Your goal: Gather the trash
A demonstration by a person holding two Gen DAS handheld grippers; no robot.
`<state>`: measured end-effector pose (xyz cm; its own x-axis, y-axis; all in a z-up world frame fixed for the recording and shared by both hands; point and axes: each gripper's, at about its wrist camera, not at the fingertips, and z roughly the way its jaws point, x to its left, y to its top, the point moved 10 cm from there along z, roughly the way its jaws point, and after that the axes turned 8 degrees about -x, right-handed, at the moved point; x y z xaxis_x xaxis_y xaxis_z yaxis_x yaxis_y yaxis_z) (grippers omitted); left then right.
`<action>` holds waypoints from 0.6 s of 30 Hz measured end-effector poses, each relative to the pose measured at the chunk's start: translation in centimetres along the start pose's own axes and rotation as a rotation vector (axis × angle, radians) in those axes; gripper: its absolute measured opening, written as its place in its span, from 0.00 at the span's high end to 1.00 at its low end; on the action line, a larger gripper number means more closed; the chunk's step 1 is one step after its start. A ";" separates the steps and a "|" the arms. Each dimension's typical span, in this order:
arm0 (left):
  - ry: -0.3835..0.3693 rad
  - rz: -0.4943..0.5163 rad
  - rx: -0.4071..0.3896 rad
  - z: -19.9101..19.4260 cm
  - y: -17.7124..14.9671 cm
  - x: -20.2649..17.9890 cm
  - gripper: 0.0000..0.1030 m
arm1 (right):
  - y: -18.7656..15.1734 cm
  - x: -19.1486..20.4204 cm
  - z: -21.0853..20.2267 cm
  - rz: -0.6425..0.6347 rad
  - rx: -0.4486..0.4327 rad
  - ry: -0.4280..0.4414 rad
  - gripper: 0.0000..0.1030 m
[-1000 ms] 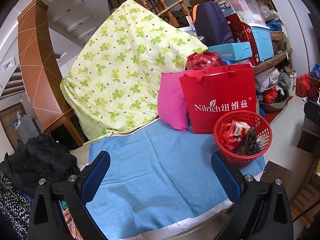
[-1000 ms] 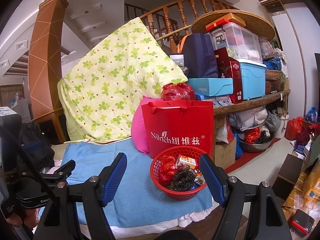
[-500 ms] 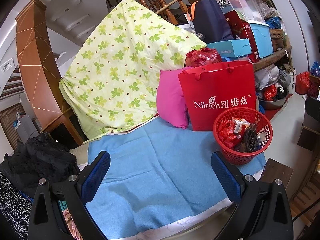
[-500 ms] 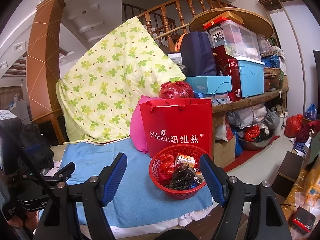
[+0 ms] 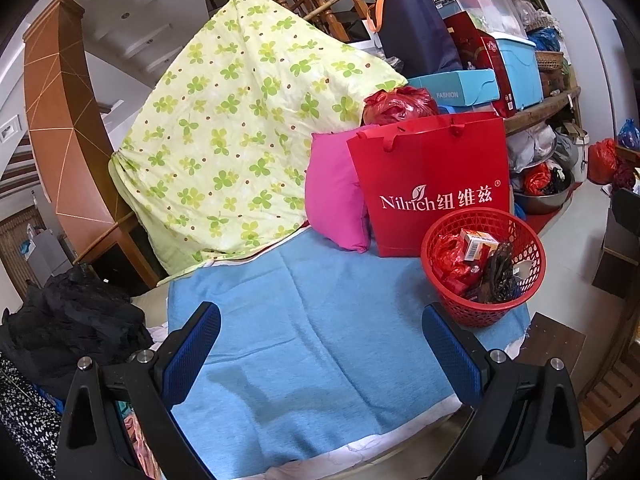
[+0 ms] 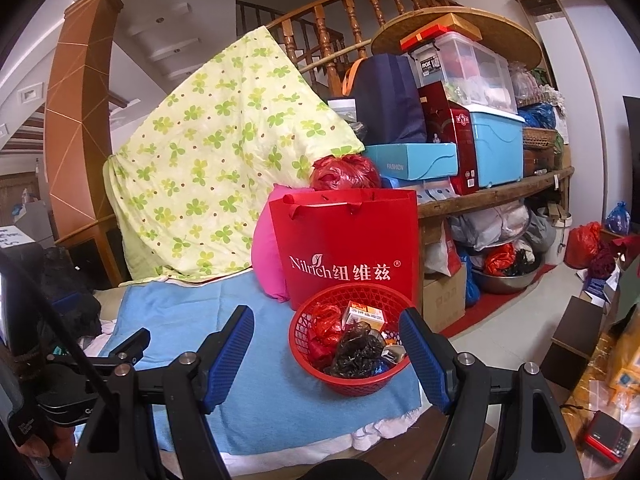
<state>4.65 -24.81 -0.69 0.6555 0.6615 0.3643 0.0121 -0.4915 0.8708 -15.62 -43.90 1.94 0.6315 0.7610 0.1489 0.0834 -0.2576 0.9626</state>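
Blue towelling fills the middle of both views, and over the last second very little has changed: the scene has only slid a touch in the left wrist view, the basket sitting a shade lower and the shelves tipping slightly, so I read this as a small drift of my hands, not a reach. Starting at the left edge, a heap of black fabric is cut off by the frame and I can't tell what it is. My left gripper hangs over the bare blue cloth, jaws wide apart, nothing between them, and I see no loose scrap on that cloth. Moving right, the green-flowered quilt drapes over something I cannot see, then the pink cushion and the red paper bag stand just behind the red basket. The trash is in there: a crumpled red wrapper, a small orange-and-white carton, a dark crinkled bag, with smaller bits underneath that I can't make out. My right gripper frames that basket, jaws spread and empty. My judgement: collection looks done or nearly so. Far right, the floor clutter is too distorted to sort.
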 end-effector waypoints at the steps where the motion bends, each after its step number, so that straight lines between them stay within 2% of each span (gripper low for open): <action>1: -0.002 0.000 0.001 0.2 0.1 -0.1 0.03 | 0.0 0.1 0.2 -0.003 0.003 -0.001 0.24; 12: -0.029 -0.012 0.038 2.0 -0.8 -0.3 0.03 | -0.1 0.8 1.5 -0.012 0.017 -0.010 0.24; 18: -0.021 -0.024 0.039 1.2 -1.2 0.4 0.03 | -0.5 1.5 1.1 -0.016 0.020 0.008 0.24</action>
<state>5.84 -24.68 -1.96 0.6705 0.6616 0.3359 0.0575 -0.4977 0.8655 -13.87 -43.35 1.45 0.6240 0.7696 0.1352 0.1088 -0.2570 0.9603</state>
